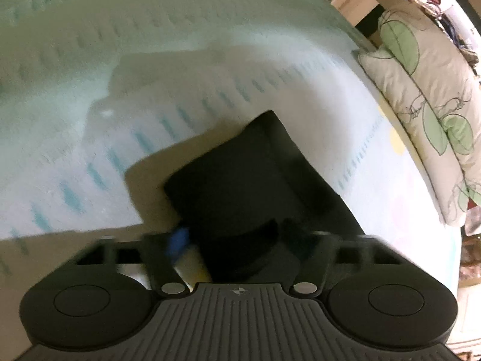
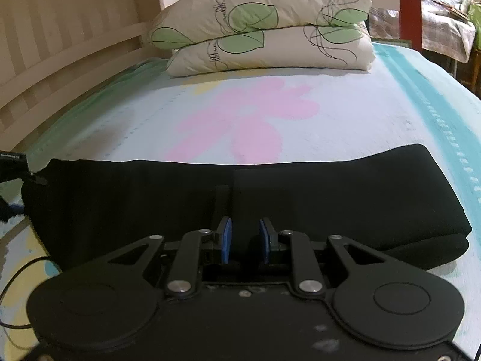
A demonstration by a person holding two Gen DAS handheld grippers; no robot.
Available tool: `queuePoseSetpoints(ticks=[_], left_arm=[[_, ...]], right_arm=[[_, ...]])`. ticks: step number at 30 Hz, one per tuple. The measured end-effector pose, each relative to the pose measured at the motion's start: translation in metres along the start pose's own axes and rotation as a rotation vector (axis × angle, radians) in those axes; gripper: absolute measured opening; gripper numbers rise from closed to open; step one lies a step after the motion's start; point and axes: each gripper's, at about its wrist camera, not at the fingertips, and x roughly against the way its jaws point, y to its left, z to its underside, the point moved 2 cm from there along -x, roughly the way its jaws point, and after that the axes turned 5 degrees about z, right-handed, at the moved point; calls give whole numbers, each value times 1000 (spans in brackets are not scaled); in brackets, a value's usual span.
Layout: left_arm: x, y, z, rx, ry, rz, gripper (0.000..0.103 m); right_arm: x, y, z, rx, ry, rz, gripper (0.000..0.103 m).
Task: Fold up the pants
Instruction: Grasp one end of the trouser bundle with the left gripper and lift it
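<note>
Black pants point(image 2: 330, 195) lie folded in a long band across the bed sheet point(image 2: 300, 90). My right gripper point(image 2: 245, 237) sits at the band's near edge, and its blue pads point(image 2: 226, 240) are shut on a fold of the black cloth. In the blurred left wrist view, one end of the pants point(image 1: 240, 165) runs away from my left gripper point(image 1: 240, 237). The cloth fills the gap between its fingers and touches both. One blue pad point(image 1: 179, 240) shows on the left side. A black part at the band's left end point(image 2: 12, 165) appears to belong to the left gripper.
Two leaf-print pillows point(image 2: 264, 30) point(image 1: 421, 90) are stacked at the head of the bed. A slatted wooden bed rail point(image 2: 60, 45) runs along the left. A thin black cable point(image 2: 18, 273) lies on the sheet at the near left. Cluttered furniture stands beyond the bed's right side.
</note>
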Motion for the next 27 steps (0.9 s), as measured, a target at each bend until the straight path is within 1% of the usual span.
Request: queuePoseSetpoints(ticks=[2,3,5,6,9,10,11,12,14,15,19,23,25,27], left_arm=[[3,-5,2,-19,-15,22,39],[4,-9,3,-48,-21,27,36],[3,-18,5,-109,-31,15,36],[1,-20,6,-121,-31,15,36],[-5,-24,7,-129,18,30,37],[-6,-23,7,-119,30,23,36],[-4,-21,7,-113,30,25,34],[-1,-19,6,-104,21,38,24],[7,-20,7,-82,-8,51,19],[12,-25,9,-96,-16,57,17],[42,-52,20,-257,-97,80,16],[71,-71,30,-305,-153,134,16],[83,-84,36,-348,-170,138,16],[93,-96,40,-370,-179,162,16]], right_arm=[[0,0,-1,-2,-3,0,23],[0,-1,-1,-6,-4,-1,23],[0,-3,-1,-18,-5,-2,23],[0,-4,-1,-23,-7,-3,23],[2,-6,0,-29,-14,-8,23],[2,-7,1,-31,-15,-9,23],[2,-7,1,-32,-16,-8,23],[2,-8,2,-33,-16,-8,23],[4,-9,3,-36,-18,-9,23],[4,-9,3,-38,-16,-9,23],[4,-9,4,-35,-9,-10,23],[3,-8,1,-33,-7,-16,24],[3,-9,1,-34,-8,-22,23],[4,-10,0,-36,-10,-33,24]])
